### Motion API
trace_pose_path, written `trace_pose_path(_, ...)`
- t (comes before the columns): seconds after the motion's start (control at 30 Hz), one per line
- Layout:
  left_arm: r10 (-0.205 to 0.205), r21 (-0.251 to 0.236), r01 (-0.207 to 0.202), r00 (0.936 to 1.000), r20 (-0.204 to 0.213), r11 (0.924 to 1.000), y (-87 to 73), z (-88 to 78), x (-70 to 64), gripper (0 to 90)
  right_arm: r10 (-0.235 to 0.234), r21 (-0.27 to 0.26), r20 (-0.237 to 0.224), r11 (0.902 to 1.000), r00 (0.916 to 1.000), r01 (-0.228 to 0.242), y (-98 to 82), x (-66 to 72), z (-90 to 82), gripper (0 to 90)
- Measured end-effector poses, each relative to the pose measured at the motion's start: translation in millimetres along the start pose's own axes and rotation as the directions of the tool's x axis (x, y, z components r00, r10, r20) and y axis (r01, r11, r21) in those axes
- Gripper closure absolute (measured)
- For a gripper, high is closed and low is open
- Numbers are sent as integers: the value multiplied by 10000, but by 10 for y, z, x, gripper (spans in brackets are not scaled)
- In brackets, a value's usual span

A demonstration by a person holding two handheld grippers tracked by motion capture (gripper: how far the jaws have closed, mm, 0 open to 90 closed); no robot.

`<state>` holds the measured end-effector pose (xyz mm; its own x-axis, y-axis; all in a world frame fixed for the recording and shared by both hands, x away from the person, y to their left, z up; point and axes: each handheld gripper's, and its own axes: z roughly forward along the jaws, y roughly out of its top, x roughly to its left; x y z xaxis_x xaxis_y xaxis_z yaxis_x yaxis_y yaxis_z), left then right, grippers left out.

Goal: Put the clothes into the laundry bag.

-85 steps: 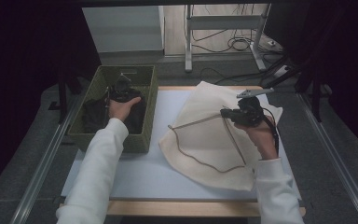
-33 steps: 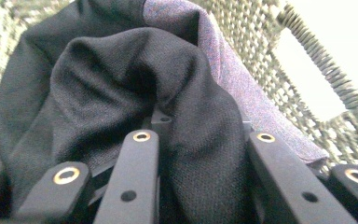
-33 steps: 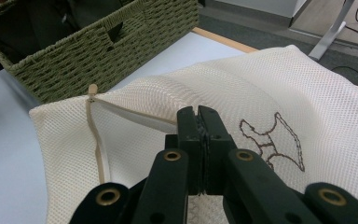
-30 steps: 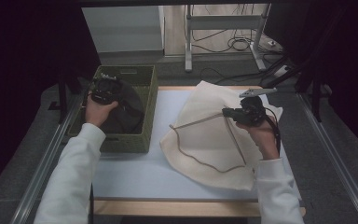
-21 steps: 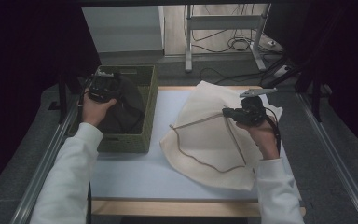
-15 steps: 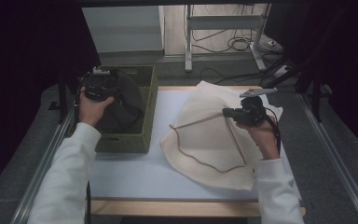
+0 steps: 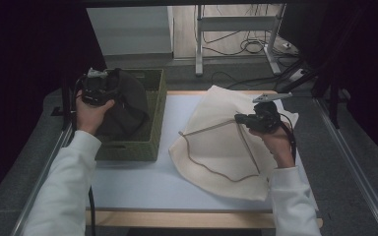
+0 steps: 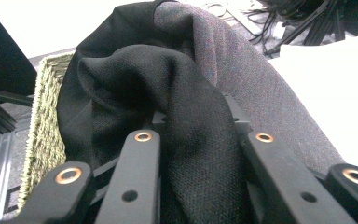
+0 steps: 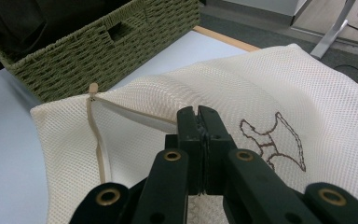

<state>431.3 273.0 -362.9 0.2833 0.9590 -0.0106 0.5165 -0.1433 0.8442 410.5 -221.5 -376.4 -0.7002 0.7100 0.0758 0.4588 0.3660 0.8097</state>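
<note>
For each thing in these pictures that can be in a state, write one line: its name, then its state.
Left gripper: shut on the dark garment, raised over the basket.
Dark garment: bunched between the jaws, partly lifted out of the basket.
Woven basket: on the table, uncovered, garment hanging into it.
Right gripper: shut on the mesh bag's opening edge.
Mesh laundry bag: lying on the table, mouth held open.

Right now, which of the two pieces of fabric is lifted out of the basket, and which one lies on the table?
The dark garment, clamped in the left gripper, hangs above the green woven basket. The cream mesh bag lies flat on the table.
</note>
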Motion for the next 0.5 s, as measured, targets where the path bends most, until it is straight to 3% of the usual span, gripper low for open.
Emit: trace_pose_path(0.5,-28,-986,60,9995,327,9951,122,-253,-46,746,-8,0,8,10000,10000,8,-1,-2,0,890)
